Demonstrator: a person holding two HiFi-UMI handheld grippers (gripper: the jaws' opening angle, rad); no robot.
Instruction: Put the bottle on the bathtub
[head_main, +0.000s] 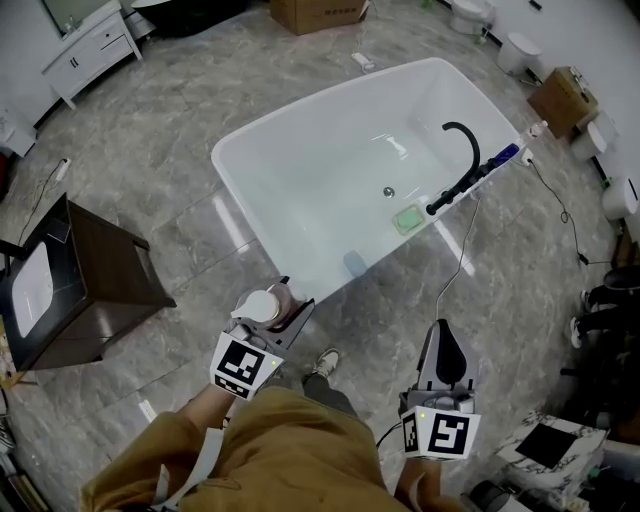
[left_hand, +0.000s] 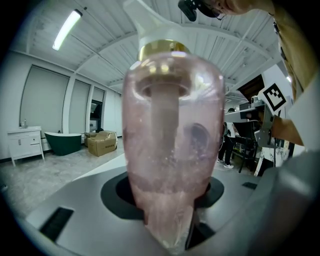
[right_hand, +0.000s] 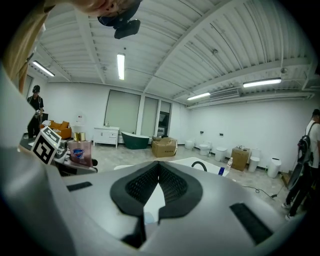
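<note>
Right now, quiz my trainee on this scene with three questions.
1. True or false: the pink bottle is not yet on the bathtub.
2. What does the left gripper hold?
3. The right gripper is: A shut and empty; B shut on the pink bottle; C gripping the faucet.
Key: 1 true; 2 the pink bottle; 3 A.

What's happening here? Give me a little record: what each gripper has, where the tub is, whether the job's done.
left gripper: shut on pink bottle with white pump
right gripper: shut, empty
bathtub: white, ahead of both grippers
faucet: black, on the tub's right rim in the head view
bottle on bathtub: not yet
</note>
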